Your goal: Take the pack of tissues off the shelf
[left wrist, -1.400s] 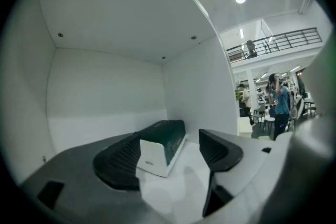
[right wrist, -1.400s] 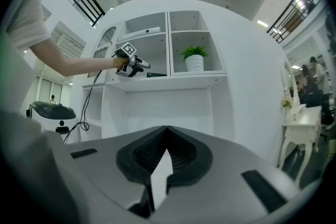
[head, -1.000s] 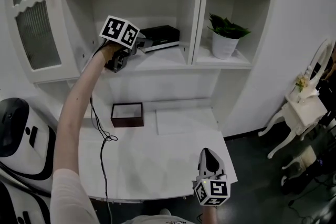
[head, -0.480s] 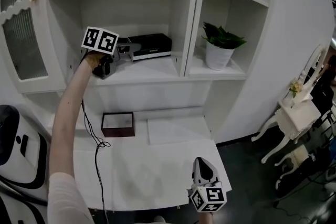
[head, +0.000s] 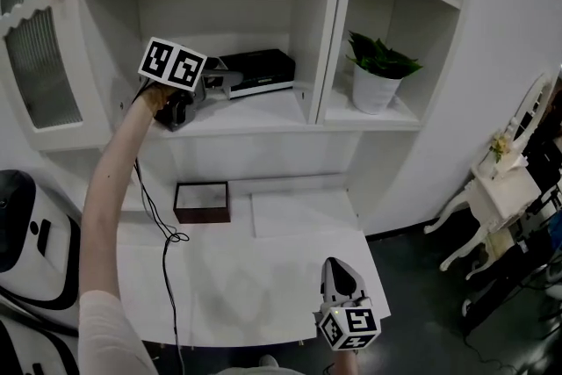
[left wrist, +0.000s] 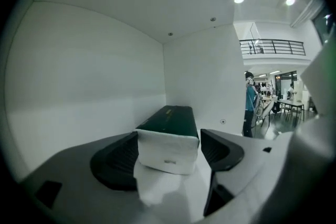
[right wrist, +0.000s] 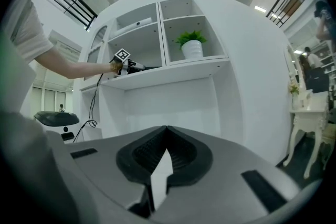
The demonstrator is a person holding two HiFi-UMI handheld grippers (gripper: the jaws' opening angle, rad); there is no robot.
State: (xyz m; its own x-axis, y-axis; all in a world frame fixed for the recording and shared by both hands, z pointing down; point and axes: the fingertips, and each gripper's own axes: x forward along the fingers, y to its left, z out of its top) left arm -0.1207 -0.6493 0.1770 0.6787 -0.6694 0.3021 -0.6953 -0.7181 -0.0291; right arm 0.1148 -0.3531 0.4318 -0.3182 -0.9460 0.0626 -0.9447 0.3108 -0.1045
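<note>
Left gripper view: left hand-held gripper point(left wrist: 169, 136) wide open around the pack of tissues point(left wrist: 173, 119)

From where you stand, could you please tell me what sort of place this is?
Probably a mock home room set up inside a large hall: a white built-in shelf unit holding a green plant in a white pot, a white carved-leg side table, and, past the shelf, a railed upper gallery.

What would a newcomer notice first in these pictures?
The left gripper reaches into the white shelf, jaws open either side of the dark-topped pack of tissues. A potted plant stands in the next compartment to the right. The right gripper hangs shut near the table.
</note>
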